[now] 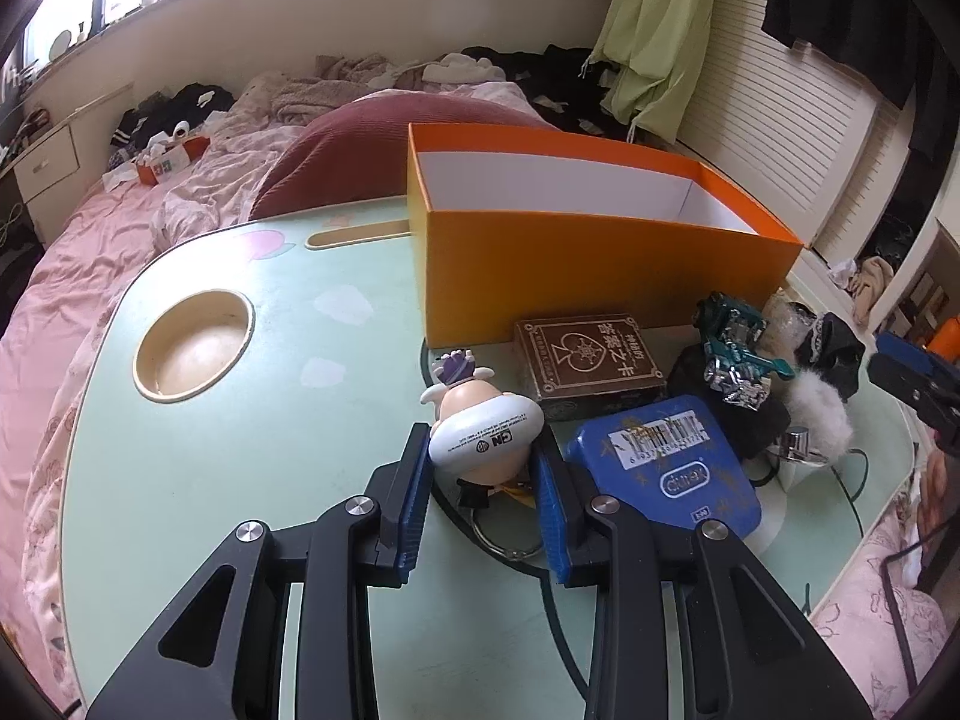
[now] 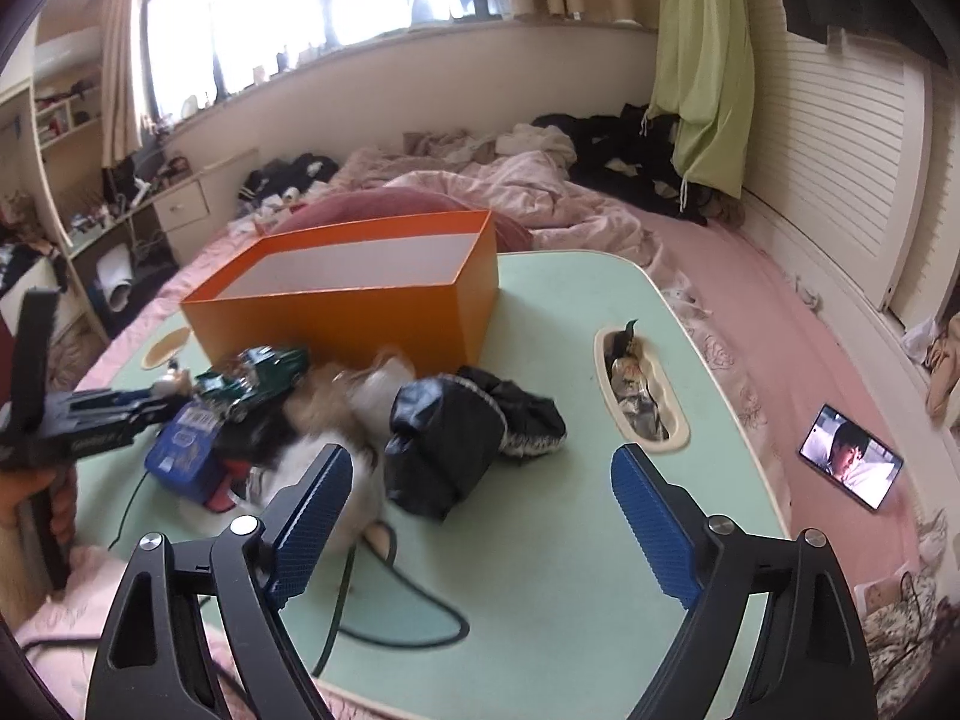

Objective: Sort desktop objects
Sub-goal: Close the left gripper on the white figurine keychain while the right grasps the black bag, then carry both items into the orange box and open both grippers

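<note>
We count one orange box (image 1: 600,276) standing open at the far edge of the green desk (image 1: 240,420), with nothing visible inside it. Before it lie one brown card box (image 1: 591,363), one blue tin (image 1: 666,468), one green toy car (image 1: 735,351), one white fur ball (image 1: 819,414) and one black pouch (image 2: 444,444). Our left gripper (image 1: 485,474) has its jaws nearly shut, pressing on both sides of one small toy figure (image 1: 486,426) near the middle of the desk. Our right gripper (image 2: 480,516) has the jaws wide apart and holds nothing, above the near edge.
</note>
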`<act>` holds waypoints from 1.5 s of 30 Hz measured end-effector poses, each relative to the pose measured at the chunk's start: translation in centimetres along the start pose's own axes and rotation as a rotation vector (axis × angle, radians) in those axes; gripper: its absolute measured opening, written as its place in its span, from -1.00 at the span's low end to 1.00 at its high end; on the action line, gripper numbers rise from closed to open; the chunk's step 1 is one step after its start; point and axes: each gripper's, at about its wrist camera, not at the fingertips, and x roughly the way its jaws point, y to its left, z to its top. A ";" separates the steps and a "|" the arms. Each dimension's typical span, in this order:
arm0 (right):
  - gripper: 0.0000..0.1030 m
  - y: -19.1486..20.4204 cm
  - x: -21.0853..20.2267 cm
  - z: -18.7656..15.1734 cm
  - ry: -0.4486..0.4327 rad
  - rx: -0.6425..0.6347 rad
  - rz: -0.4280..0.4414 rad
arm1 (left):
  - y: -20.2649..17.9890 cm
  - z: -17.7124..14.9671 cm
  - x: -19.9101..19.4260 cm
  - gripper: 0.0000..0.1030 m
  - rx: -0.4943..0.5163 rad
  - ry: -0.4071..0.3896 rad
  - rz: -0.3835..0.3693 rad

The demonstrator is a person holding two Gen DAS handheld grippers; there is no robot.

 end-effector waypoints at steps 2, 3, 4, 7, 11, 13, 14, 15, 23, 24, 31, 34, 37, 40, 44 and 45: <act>0.73 0.0 0.9 0.7 0.020 -0.001 -0.013 | -0.5 -0.2 -0.7 -0.35 0.005 -0.018 -0.013; 0.72 0.0 1.4 0.9 0.032 -0.007 -0.020 | -0.6 -0.2 -1.1 -0.35 0.008 -0.028 -0.016; 0.67 0.0 2.0 1.1 0.055 -0.014 -0.027 | -0.8 -0.1 -1.6 -0.35 0.012 -0.038 -0.019; -0.11 -0.7 3.2 0.8 0.120 0.009 0.026 | -1.5 0.2 -2.9 -0.35 0.022 -0.068 -0.043; -0.51 -1.7 3.1 0.1 0.117 0.054 0.105 | -2.4 0.6 -4.0 -0.35 0.043 -0.097 -0.068; -0.55 -2.0 2.4 0.0 0.096 0.070 0.122 | -2.5 0.9 -4.0 -0.35 0.039 -0.097 -0.084; -0.56 -2.1 2.0 0.0 0.081 0.076 0.128 | -2.6 1.1 -4.1 -0.35 0.035 -0.098 -0.101; -0.56 -2.2 1.3 0.1 0.058 0.079 0.138 | -2.7 1.2 -4.2 -0.35 0.032 -0.102 -0.112; -0.57 0.9 -1.9 5.1 -0.078 0.019 0.194 | -5.2 5.6 -5.6 -0.35 0.077 -0.170 -0.145; -0.57 1.3 -1.8 5.9 -0.089 0.011 0.202 | -5.4 6.4 -5.4 -0.35 0.076 -0.174 -0.146; -0.55 4.9 3.1 10.2 -0.029 -0.040 0.231 | -5.7 11.1 -0.4 -0.35 0.021 -0.144 -0.127; -0.50 5.5 6.3 10.6 0.028 -0.043 0.207 | -5.1 11.9 1.3 -0.28 -0.025 -0.180 -0.093; -0.32 5.0 8.5 10.9 0.068 -0.017 0.214 | -4.8 12.0 2.2 0.06 -0.022 -0.227 -0.039; -0.12 3.9 8.4 11.0 0.055 0.023 0.221 | -4.9 11.6 2.0 0.09 -0.019 -0.238 -0.023; 0.33 3.0 5.1 9.9 -0.038 0.055 0.214 | -4.8 10.2 -0.3 0.36 -0.016 -0.279 -0.050; 0.37 3.0 4.2 9.5 -0.056 0.048 0.209 | -4.8 9.6 -0.9 0.47 -0.012 -0.283 -0.049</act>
